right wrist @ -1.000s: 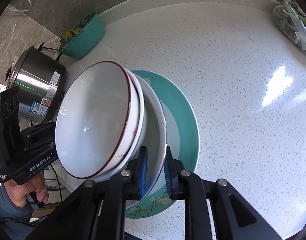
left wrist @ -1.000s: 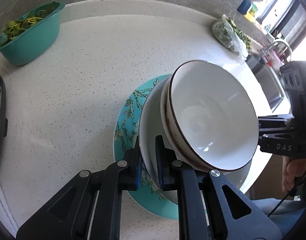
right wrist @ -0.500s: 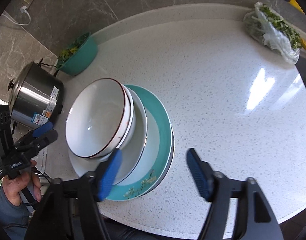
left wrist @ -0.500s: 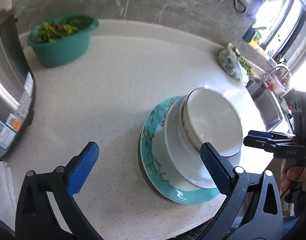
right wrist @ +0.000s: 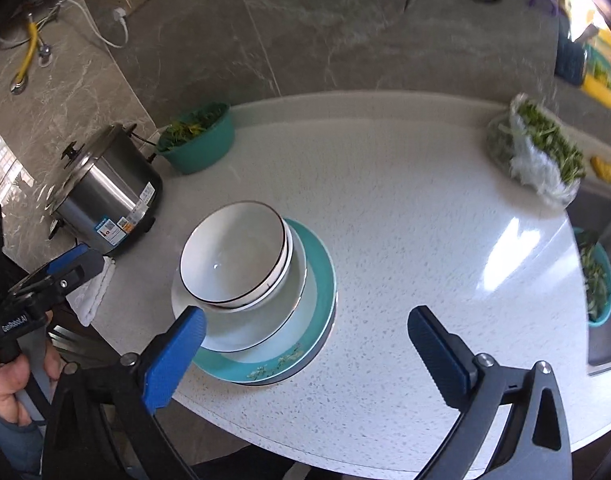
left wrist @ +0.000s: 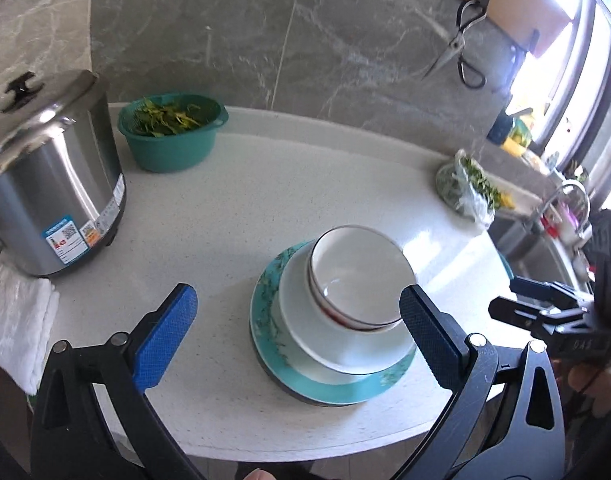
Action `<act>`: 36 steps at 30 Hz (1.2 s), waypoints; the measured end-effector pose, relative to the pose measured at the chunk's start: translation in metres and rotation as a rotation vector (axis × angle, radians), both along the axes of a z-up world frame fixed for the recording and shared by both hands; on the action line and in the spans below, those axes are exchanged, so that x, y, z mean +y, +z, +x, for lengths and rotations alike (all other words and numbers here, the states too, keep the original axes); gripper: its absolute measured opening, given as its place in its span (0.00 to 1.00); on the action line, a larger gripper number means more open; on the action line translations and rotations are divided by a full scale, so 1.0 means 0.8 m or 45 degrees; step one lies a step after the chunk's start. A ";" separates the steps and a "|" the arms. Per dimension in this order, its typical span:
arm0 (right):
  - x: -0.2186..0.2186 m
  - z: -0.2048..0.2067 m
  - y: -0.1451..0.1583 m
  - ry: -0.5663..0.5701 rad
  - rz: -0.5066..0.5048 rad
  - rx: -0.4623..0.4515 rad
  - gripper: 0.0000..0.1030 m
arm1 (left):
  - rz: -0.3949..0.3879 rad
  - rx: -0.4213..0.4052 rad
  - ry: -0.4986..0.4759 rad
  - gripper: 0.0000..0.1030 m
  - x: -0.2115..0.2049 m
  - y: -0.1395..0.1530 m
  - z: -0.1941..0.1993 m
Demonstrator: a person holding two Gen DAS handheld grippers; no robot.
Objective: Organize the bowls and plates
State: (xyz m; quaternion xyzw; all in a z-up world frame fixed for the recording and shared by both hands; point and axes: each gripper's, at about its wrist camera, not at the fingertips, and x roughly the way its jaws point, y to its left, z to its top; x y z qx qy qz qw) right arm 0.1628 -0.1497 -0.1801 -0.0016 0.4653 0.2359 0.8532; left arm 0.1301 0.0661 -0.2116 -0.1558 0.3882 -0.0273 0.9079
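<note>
Bowls [left wrist: 355,280] nested on a white plate [left wrist: 305,336], on a teal plate [left wrist: 265,312], near edge of the counter [left wrist: 265,200]. Left gripper [left wrist: 297,334] and right gripper [right wrist: 305,344] both spread wide, empty, clear of the stack. Far left: steel pot [left wrist: 45,184] and green basin [left wrist: 171,136].

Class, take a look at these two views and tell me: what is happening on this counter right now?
A person holds a two-finger gripper in each hand above a white speckled counter. The left gripper and right gripper are both open and hold nothing. Between them sits a finished-looking stack: white bowls nested on a white plate, which rests on a teal floral plate. A steel cooker and a teal basin of greens stand toward the wall.
</note>
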 end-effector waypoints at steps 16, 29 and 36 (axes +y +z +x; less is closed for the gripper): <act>0.021 -0.055 0.044 -0.153 0.022 -0.136 1.00 | 0.129 0.071 0.014 1.00 -0.017 0.026 -0.006; 0.038 -0.074 0.055 -0.202 -0.004 -0.173 1.00 | 0.206 0.103 -0.013 1.00 -0.015 0.024 -0.007; 0.039 -0.075 0.058 -0.203 -0.013 -0.181 1.00 | 0.219 0.130 0.010 1.00 -0.015 0.027 -0.007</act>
